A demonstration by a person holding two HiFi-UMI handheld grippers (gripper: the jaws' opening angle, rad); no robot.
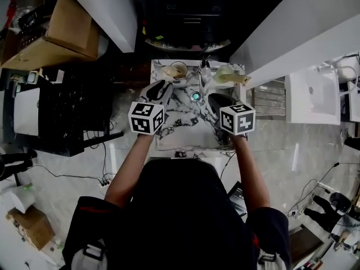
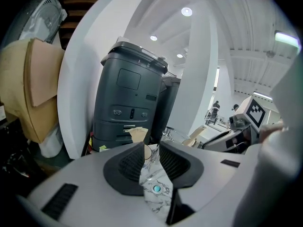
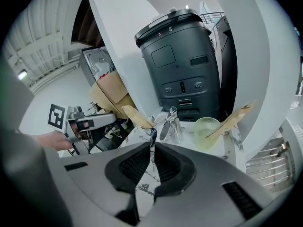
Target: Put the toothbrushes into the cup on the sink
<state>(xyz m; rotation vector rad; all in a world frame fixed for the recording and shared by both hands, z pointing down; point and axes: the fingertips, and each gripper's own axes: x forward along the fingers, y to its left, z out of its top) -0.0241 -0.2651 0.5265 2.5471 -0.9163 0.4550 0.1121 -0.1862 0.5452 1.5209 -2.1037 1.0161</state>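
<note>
On the marble sink (image 1: 188, 122) stand two cups at the back. The left cup (image 1: 179, 70) holds a wooden toothbrush (image 1: 166, 72) that leans left. In the pale green cup (image 1: 224, 75) at the right, a second wooden toothbrush (image 1: 241, 79) leans right. My left gripper (image 1: 162, 88) hovers over the sink's left part, short of the left cup, open with nothing between its fingers; its own view shows the left gripper (image 2: 151, 148) and that toothbrush (image 2: 137, 135) beyond. My right gripper (image 1: 214, 98) hangs over the sink's right side, shut and empty; its own view shows the right gripper (image 3: 152, 148) before the green cup (image 3: 207, 132).
A chrome faucet (image 1: 203, 69) rises between the cups, and the drain (image 1: 196, 96) lies in the middle of the basin. A dark grey machine (image 3: 182, 65) stands behind the sink. White wall panels flank it, with cardboard boxes (image 1: 56, 30) at the left.
</note>
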